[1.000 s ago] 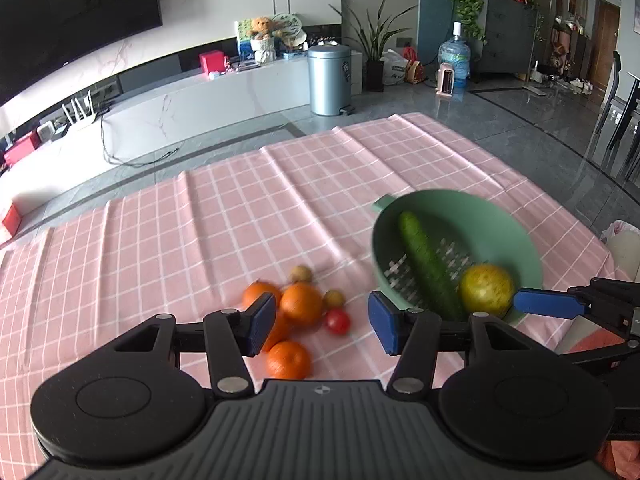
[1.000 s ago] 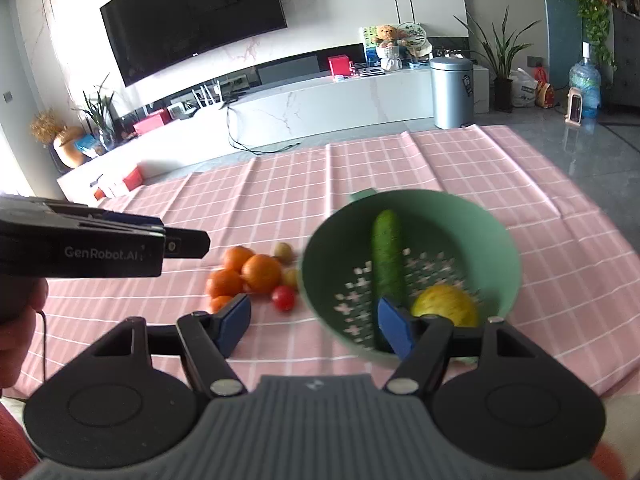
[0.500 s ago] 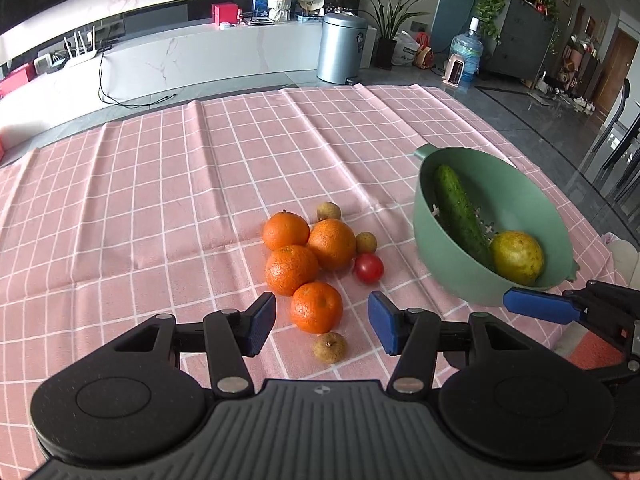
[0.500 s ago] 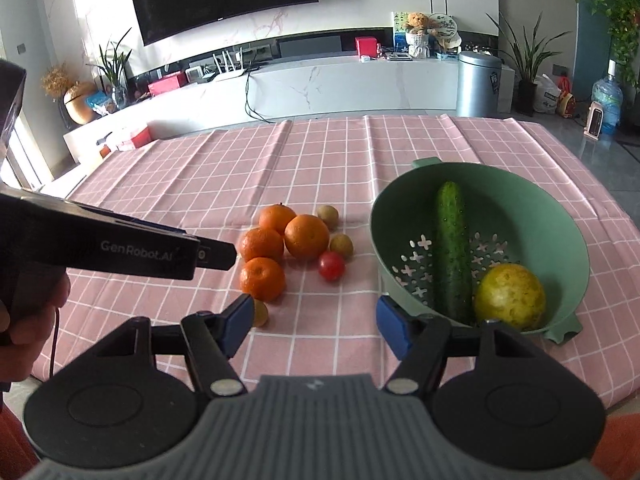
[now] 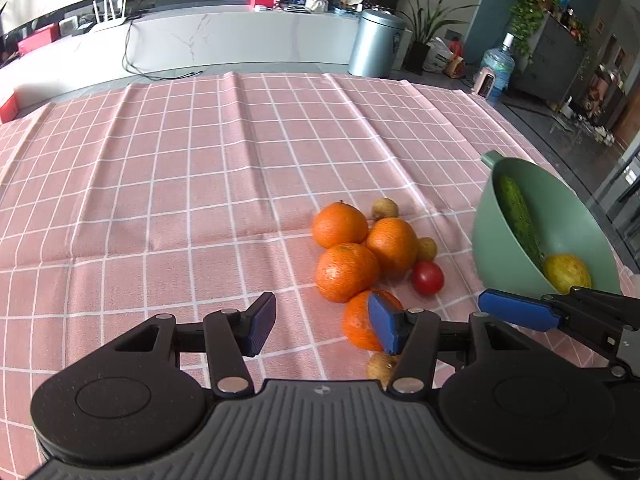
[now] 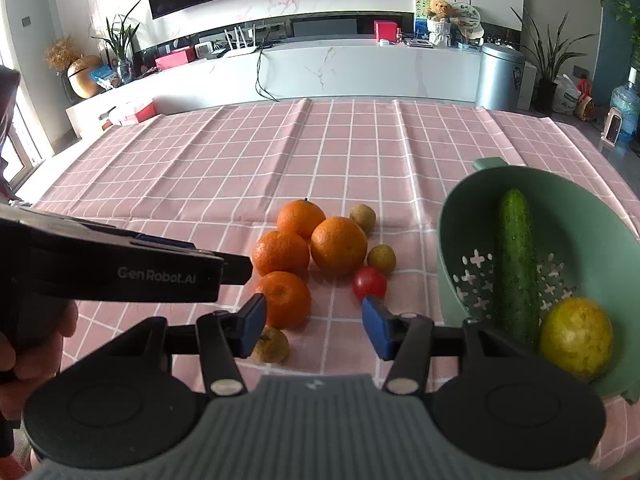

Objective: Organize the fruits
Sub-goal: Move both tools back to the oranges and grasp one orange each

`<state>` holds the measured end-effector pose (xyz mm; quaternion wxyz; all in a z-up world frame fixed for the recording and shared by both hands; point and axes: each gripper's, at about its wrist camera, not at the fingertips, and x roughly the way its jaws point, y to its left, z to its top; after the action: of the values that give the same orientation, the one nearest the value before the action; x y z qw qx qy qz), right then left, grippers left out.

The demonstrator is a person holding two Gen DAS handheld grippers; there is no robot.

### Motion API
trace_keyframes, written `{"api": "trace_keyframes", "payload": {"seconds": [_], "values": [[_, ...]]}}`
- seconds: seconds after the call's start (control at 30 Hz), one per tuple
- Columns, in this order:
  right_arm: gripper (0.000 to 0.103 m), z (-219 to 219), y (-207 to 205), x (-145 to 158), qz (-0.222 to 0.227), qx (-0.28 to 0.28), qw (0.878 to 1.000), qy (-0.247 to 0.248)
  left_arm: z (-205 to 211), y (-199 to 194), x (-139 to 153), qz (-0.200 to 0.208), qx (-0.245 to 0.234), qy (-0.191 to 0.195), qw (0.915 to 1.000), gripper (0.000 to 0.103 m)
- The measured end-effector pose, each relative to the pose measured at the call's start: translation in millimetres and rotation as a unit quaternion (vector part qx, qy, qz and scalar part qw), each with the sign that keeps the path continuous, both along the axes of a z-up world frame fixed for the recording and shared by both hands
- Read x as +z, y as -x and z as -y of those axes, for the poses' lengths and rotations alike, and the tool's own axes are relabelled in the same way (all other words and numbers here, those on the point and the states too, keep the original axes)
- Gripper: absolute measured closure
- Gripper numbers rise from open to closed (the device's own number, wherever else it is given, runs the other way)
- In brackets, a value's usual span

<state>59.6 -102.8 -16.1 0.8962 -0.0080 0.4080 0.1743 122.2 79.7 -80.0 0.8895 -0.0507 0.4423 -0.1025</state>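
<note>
Several oranges (image 6: 339,244) lie in a cluster on the pink checked cloth with a red cherry tomato (image 6: 369,283) and three small tan fruits (image 6: 381,258). To their right a green colander (image 6: 580,216) holds a cucumber (image 6: 514,264) and a yellow fruit (image 6: 576,336). My right gripper (image 6: 314,324) hovers just short of the nearest orange (image 6: 286,300); its jaws are closing with nothing pressed between them. My left gripper (image 5: 322,320) is open over bare cloth, its right pad in front of that same orange (image 5: 358,324). The colander (image 5: 492,256) sits at the right edge there.
The cloth's left and far parts (image 5: 180,184) carry nothing. A hand (image 6: 24,344) holds the left gripper's body at the left of the right wrist view. Beyond the table stand a white TV bench (image 6: 360,64) and a metal bin (image 6: 500,76).
Both grippers have come down and closer to the fruit cluster. The left wrist view has swung left, so the fruit now lies at its right. The right jaws have narrowed.
</note>
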Motion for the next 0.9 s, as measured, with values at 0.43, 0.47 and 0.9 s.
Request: {"api": "trace_keyframes", "payload": {"seconds": [0.43,0.47,0.9], "values": [[0.053,-7,-26,-28,-0.033,0.001,0.998,-0.047,-3,-9,-4,0.014,0.009,0.026,0.9995,0.04],[0.058,-9,-26,-27,-0.032,0.006,0.998,-0.046,-4,-11,-6,0.013,0.007,0.029,0.9995,0.04],[0.066,-22,-37,-31,-0.055,0.05,0.995,-0.061,-20,-29,-21,0.004,-0.001,0.079,0.9968,0.04]]}}
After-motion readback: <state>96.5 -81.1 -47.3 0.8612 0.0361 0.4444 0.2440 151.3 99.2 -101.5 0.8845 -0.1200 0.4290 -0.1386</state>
